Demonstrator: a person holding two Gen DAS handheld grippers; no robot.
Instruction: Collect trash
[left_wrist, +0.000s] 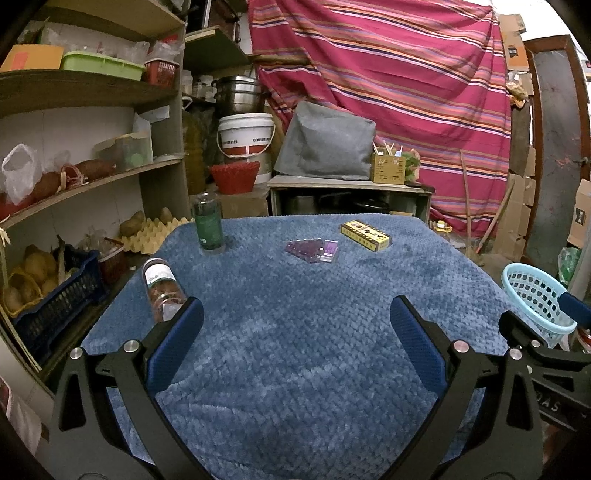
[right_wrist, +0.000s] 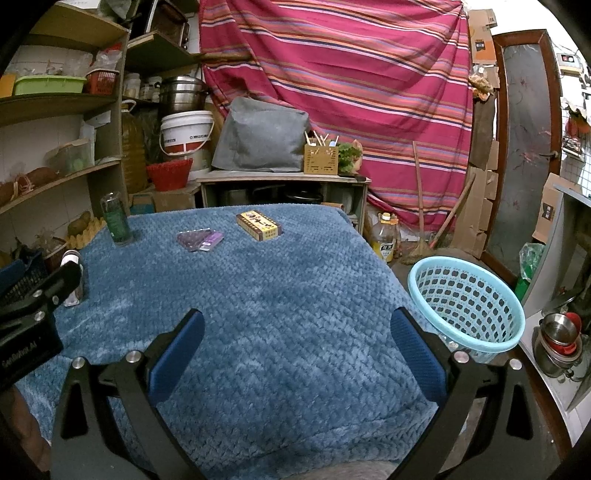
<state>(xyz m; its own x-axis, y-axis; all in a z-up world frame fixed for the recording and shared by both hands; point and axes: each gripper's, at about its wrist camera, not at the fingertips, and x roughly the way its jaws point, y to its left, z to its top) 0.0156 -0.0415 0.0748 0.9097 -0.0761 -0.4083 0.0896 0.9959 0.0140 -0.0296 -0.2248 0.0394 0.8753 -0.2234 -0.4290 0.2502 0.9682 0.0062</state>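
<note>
Collection appears not yet begun. The table's blue quilted cloth (right_wrist: 280, 295) carries all four items. Your light-blue perforated plastic basket (right_wrist: 467, 302), off its right edge, shows nothing inside. The green upright bottle (left_wrist: 208, 223), clear lying bottle (left_wrist: 162, 288), yellow cardboard box (left_wrist: 365, 235) and purple blister pack (left_wrist: 313, 249) remain. Your left gripper (left_wrist: 295, 332) and right gripper (right_wrist: 297, 334) stand wide apart, empty; the lying bottle is just beside the left gripper's left finger, the others well ahead.
</note>
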